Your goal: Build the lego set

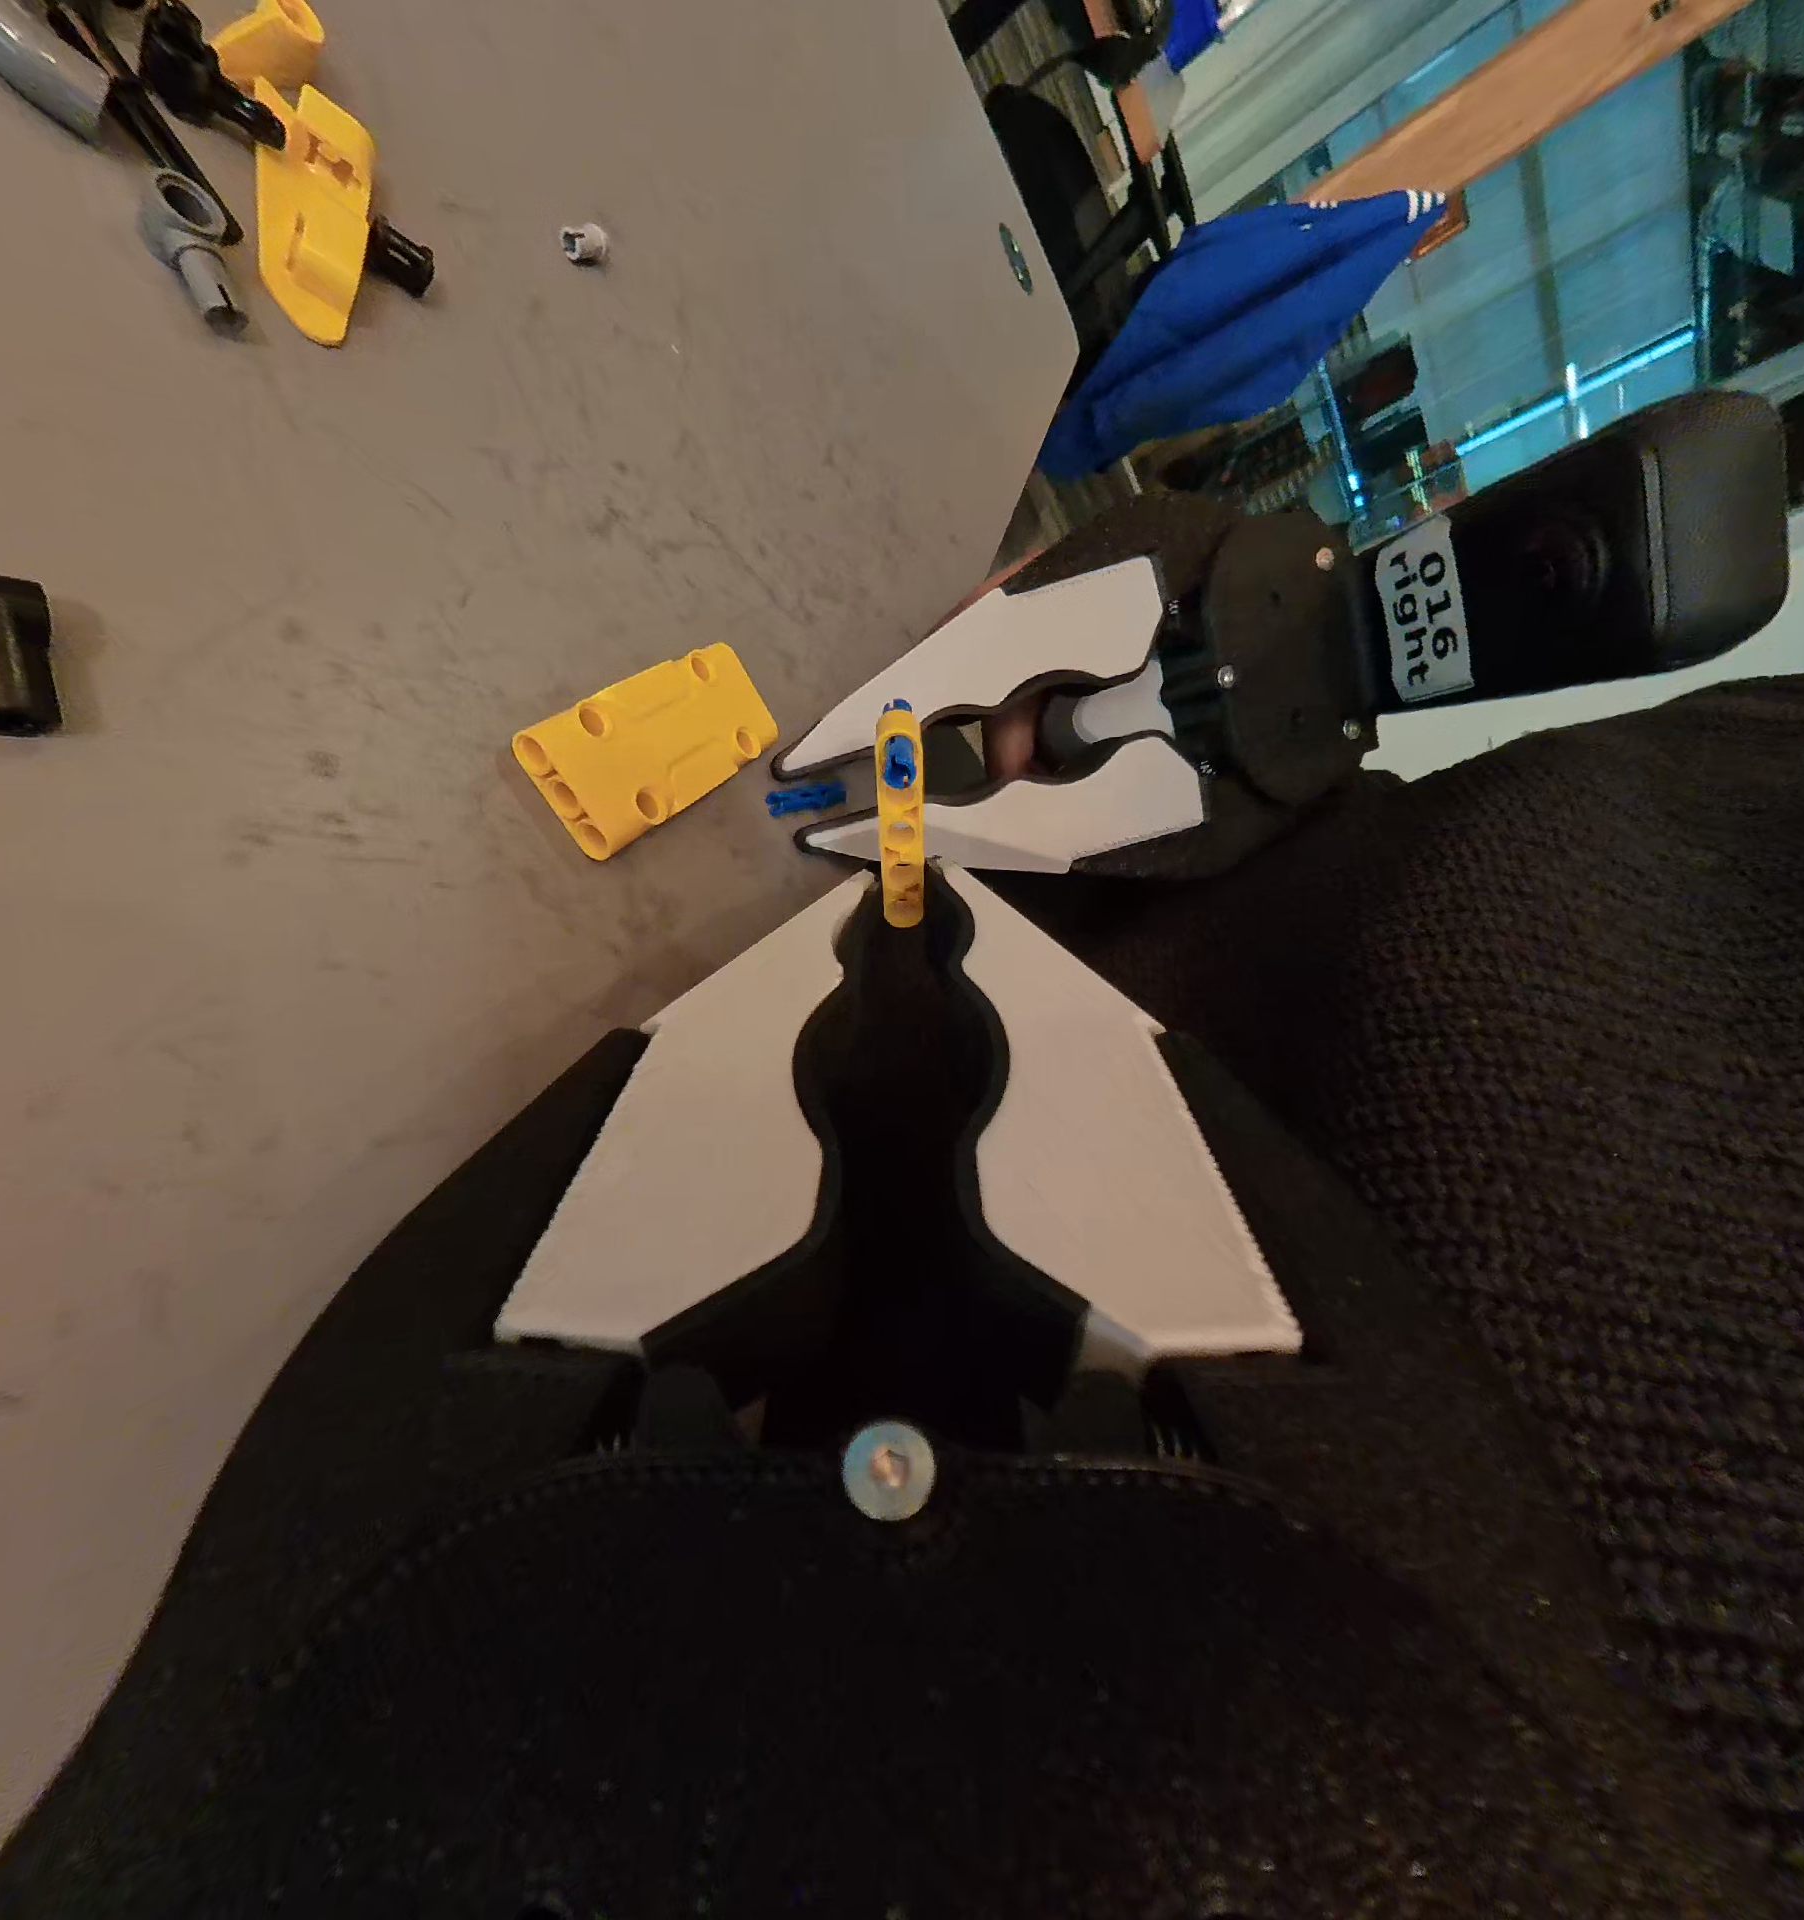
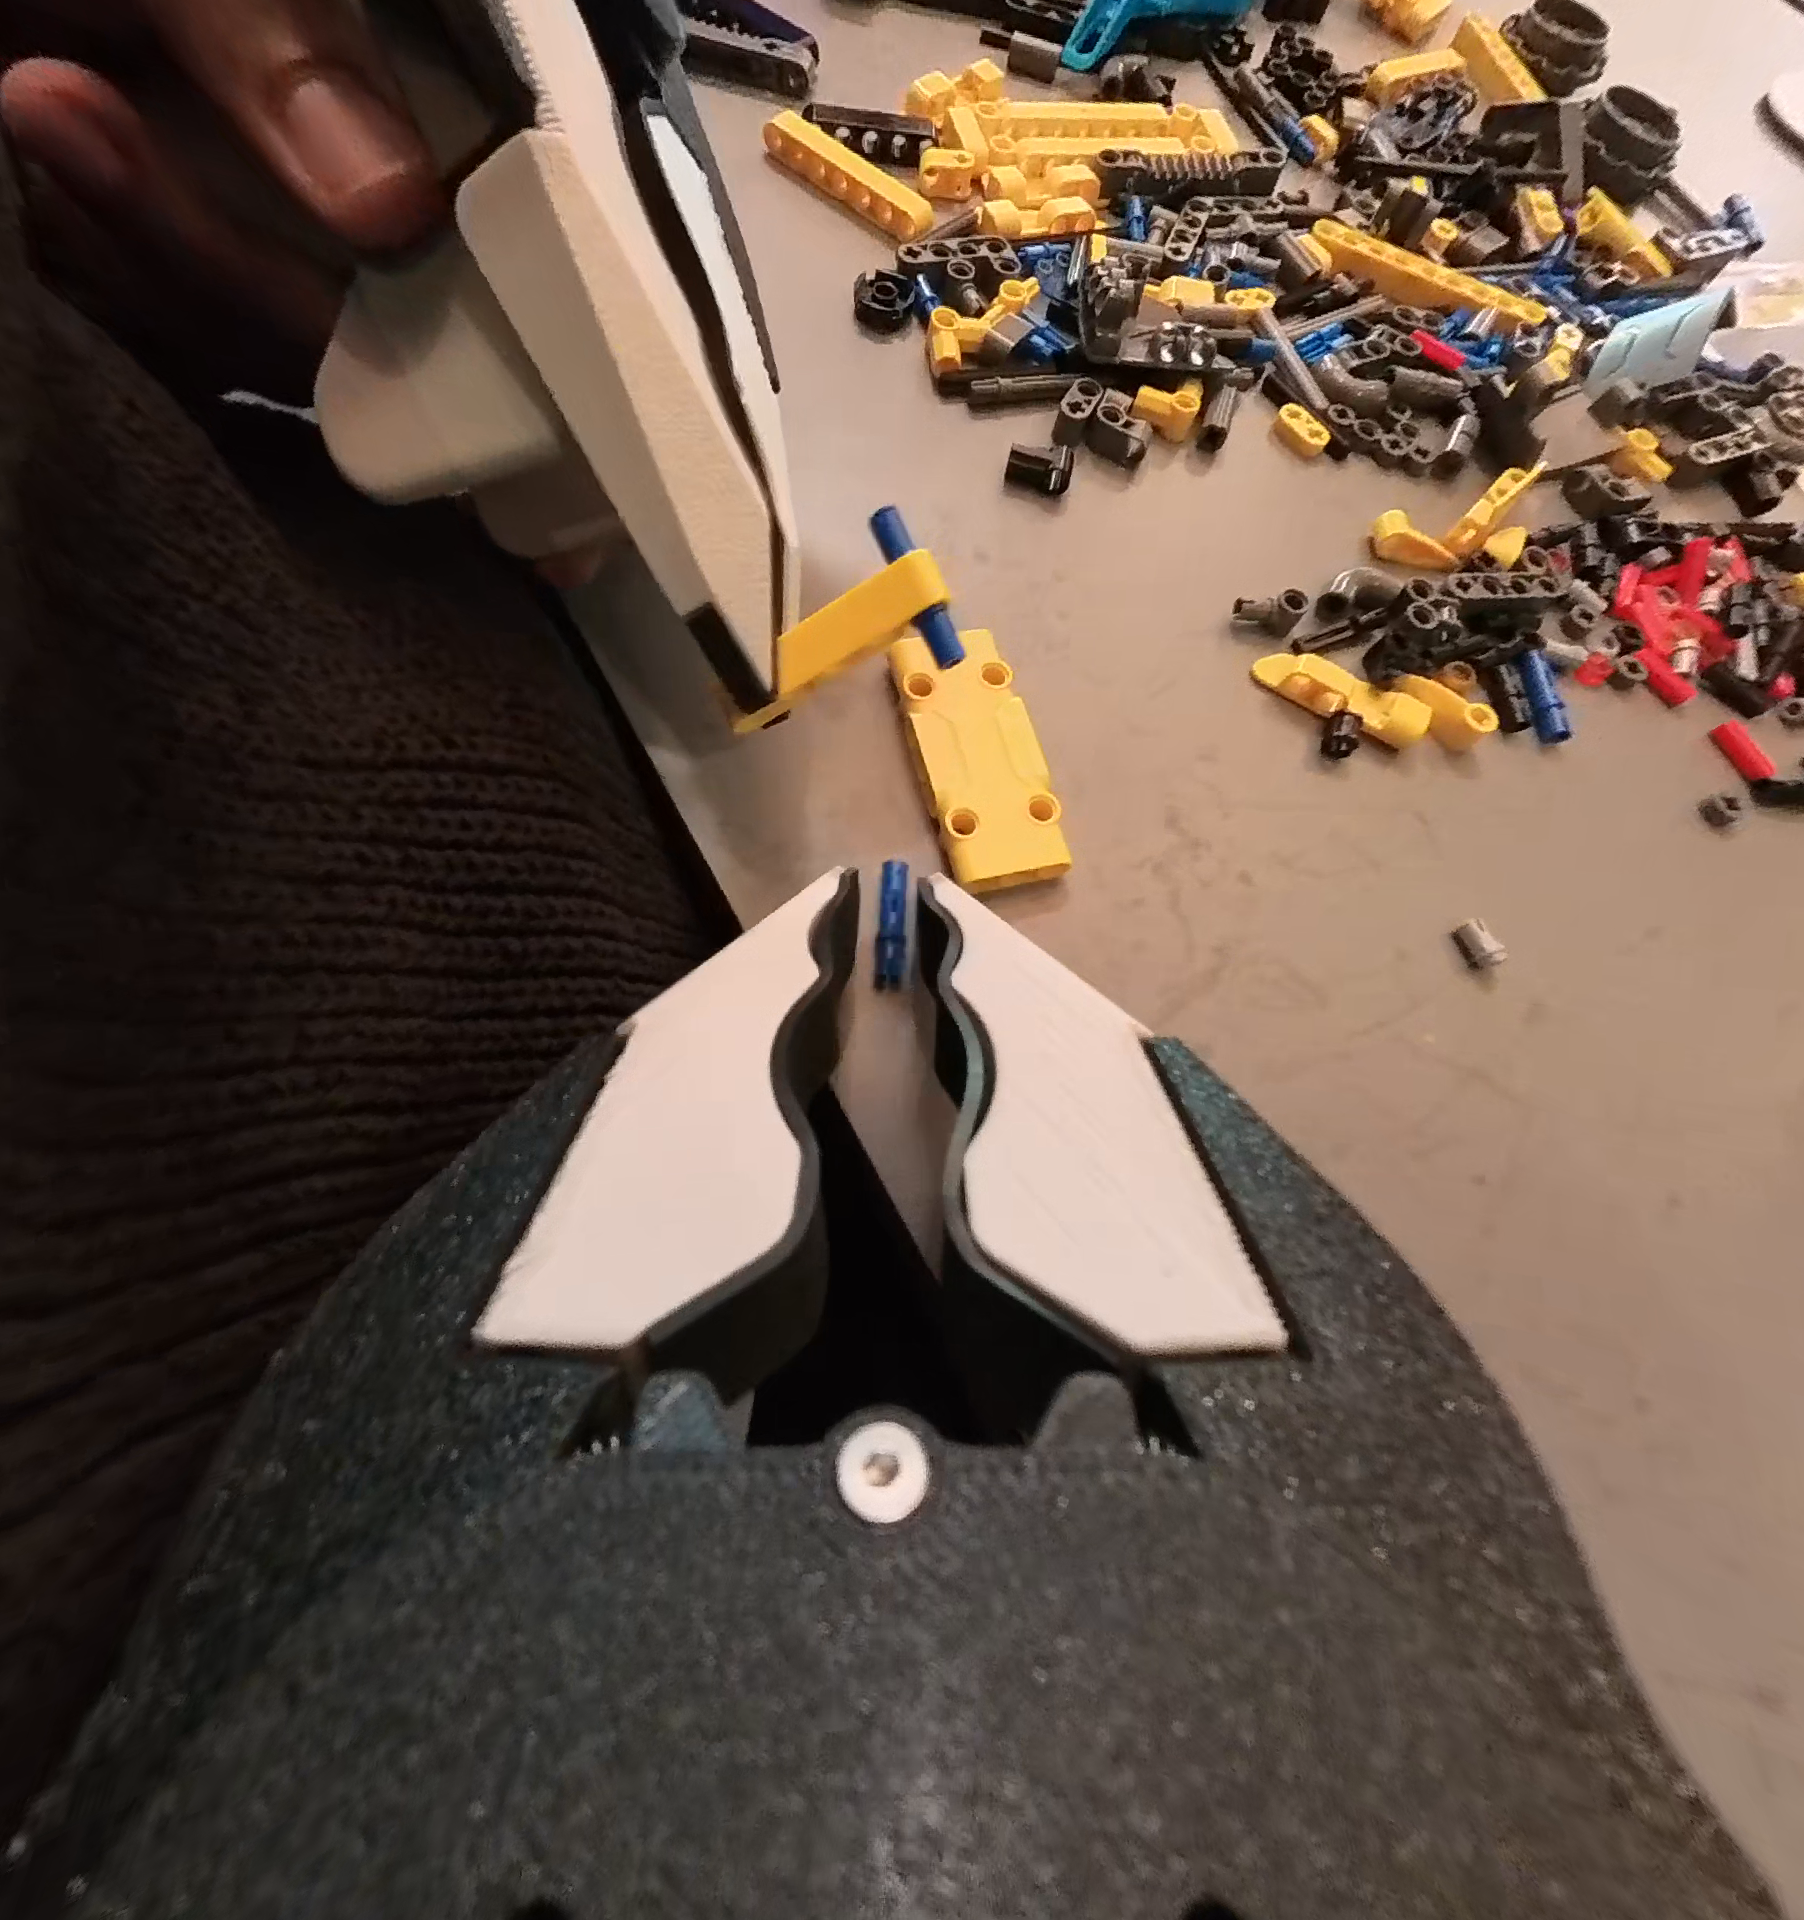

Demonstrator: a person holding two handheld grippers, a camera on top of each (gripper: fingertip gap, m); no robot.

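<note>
My left gripper point(image 1: 903, 883) is shut on the near end of a thin yellow beam point(image 1: 900, 831) that stands out from the fingertips. A blue pin point(image 1: 896, 756) is stuck through the beam's far hole. The right wrist view shows the same gripper point(image 2: 758, 691), beam point(image 2: 856, 623) and pin point(image 2: 919, 587). My right gripper point(image 2: 890, 883) is slightly open, low over the table, its fingers on either side of a loose blue pin point(image 2: 890, 925) without touching it. It also shows in the left wrist view point(image 1: 804, 800), with that pin point(image 1: 804, 799) at its tips. A yellow panel point(image 2: 981, 769) lies flat just beyond.
A big heap of yellow, black, blue and grey parts point(image 2: 1293, 260) and a smaller heap with red parts point(image 2: 1604, 644) lie on the grey table point(image 2: 1241, 1039). A small grey bush point(image 2: 1478, 943) lies alone. Yellow panels with black connectors point(image 1: 311, 208) lie far off. The table edge and a dark knit sleeve point(image 2: 254, 831) are close. The left gripper's tips are roughly 4 cm from the right gripper's.
</note>
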